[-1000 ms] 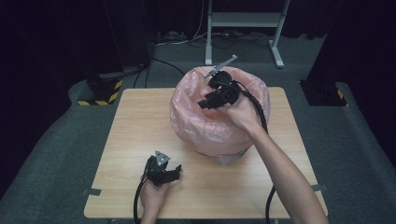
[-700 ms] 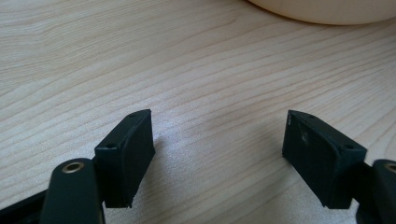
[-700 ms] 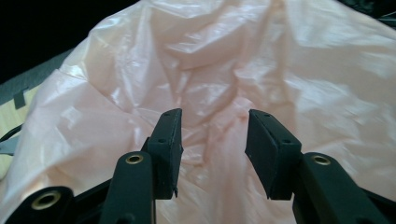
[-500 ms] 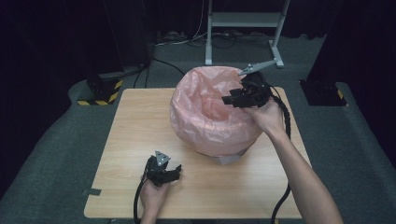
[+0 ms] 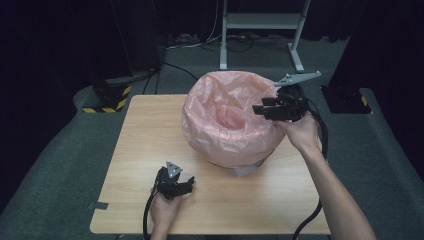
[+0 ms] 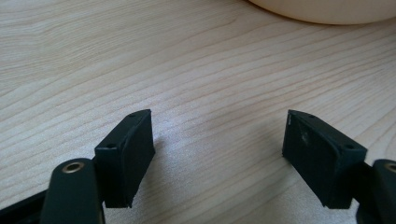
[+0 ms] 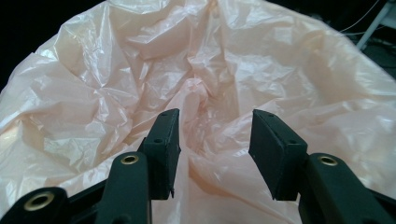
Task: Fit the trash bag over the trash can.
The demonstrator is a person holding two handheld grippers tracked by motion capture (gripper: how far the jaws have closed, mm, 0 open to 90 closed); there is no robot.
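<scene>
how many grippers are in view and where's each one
2. The left gripper rests low on the wooden table, fingers apart with nothing between them. The right gripper is at the right rim of the pink bag, fingers apart and just opening.

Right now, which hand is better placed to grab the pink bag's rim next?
Right. The right gripper hovers open at the pink bag rim; the left gripper rests open on the table, apart from it.

Your billowing pink plastic bag (image 5: 227, 125) blocks the light wooden table's (image 5: 150, 130) far centre; the left and near strips (bare wood) leave passage.
</scene>
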